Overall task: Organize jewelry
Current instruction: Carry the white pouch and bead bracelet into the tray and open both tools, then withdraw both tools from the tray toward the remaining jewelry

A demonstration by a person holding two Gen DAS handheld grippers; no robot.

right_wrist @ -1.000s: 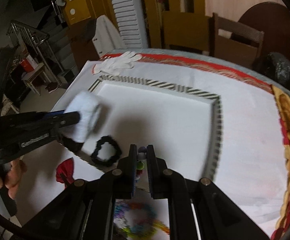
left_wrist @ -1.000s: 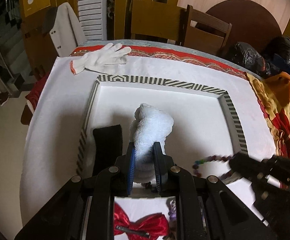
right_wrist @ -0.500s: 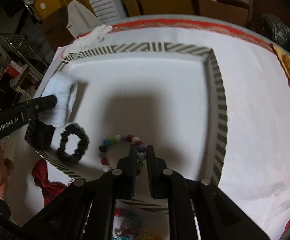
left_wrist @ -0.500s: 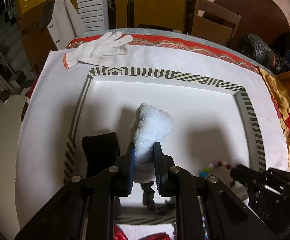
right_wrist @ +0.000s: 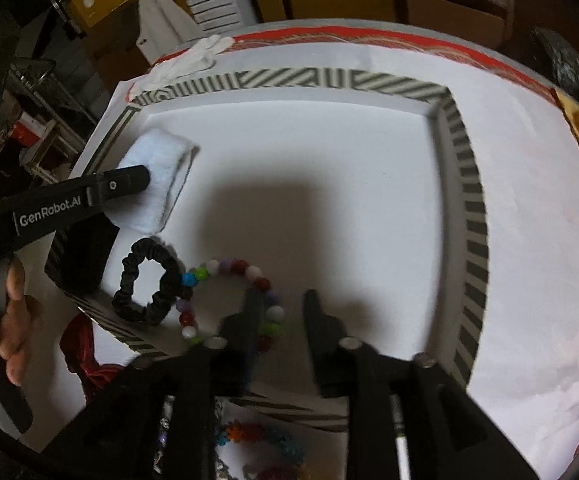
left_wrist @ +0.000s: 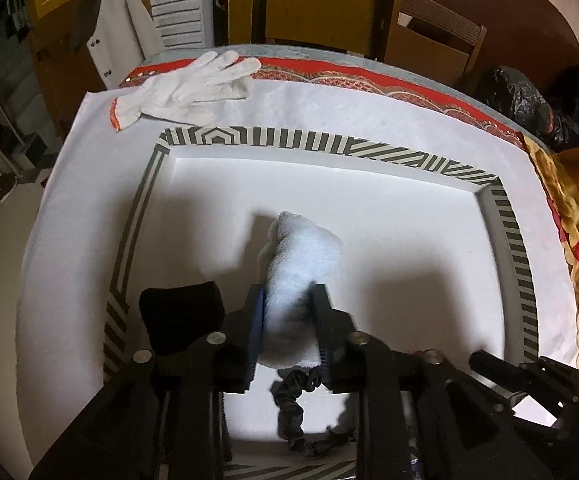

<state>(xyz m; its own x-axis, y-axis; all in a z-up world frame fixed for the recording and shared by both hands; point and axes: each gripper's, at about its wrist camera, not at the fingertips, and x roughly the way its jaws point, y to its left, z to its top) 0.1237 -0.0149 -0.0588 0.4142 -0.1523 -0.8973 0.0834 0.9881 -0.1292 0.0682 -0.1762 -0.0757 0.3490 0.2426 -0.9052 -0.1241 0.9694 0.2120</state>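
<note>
1. Left gripper point(left_wrist: 287, 322) has the fluffy white wristband point(left_wrist: 299, 256) between its jaws, which are opening; the pads look about touching its sides, and it sits inside the striped-rim tray point(right_wrist: 467, 200)
2. Right gripper point(right_wrist: 281, 308) jaws are opening, nothing between them; the bead bracelet point(right_wrist: 225, 270) lies flat in the tray under the left finger
3. Black scrunchie point(right_wrist: 145, 286) sits right beside the beads (touching, I think) on the worktop point(left_wrist: 69, 220) side nearest the camera

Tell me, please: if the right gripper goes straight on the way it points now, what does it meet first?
Probably the white floor of the striped tray. The right gripper points down at it, jaws opening, and the beaded bracelet lies just beside its left finger. Depth is unclear.
</note>
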